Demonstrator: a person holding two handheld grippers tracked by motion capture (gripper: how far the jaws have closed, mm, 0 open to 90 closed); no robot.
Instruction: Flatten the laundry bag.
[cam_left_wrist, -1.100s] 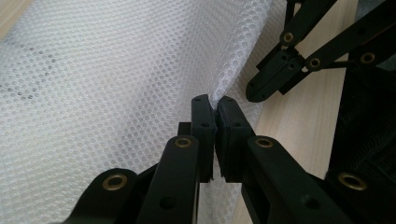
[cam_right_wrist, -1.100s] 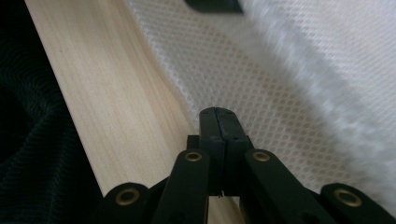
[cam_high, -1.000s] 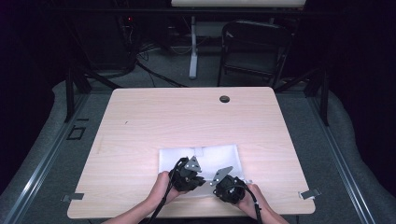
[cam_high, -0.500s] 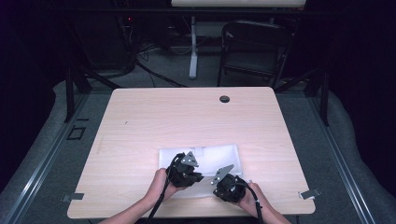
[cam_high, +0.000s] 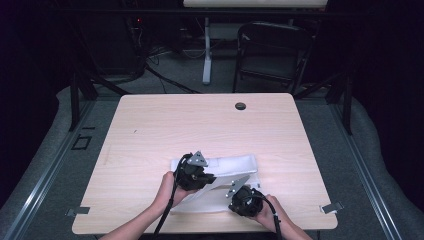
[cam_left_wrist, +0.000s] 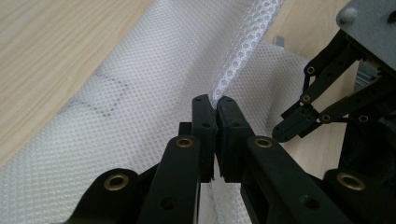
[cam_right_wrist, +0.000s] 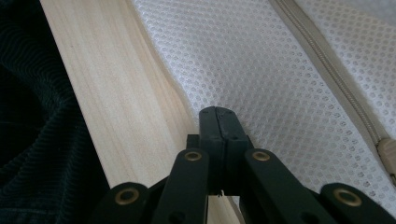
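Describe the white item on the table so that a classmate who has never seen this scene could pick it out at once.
Look at the near half of the light wooden table, between the two black grippers. There lies a flat white mesh bag. Its honeycomb netting and pale zipper set it apart; the left gripper pinches a raised fold of it.

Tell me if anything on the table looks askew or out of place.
Only the white mesh bag: it lies rumpled rather than flat, one edge lifted into a ridge where the left tool pinches it. The right tool is shut at its near edge.

White mesh bag with a honeycomb weave and beige zip; pale wood-grain bench; black grippers, left and right, brass rivets.
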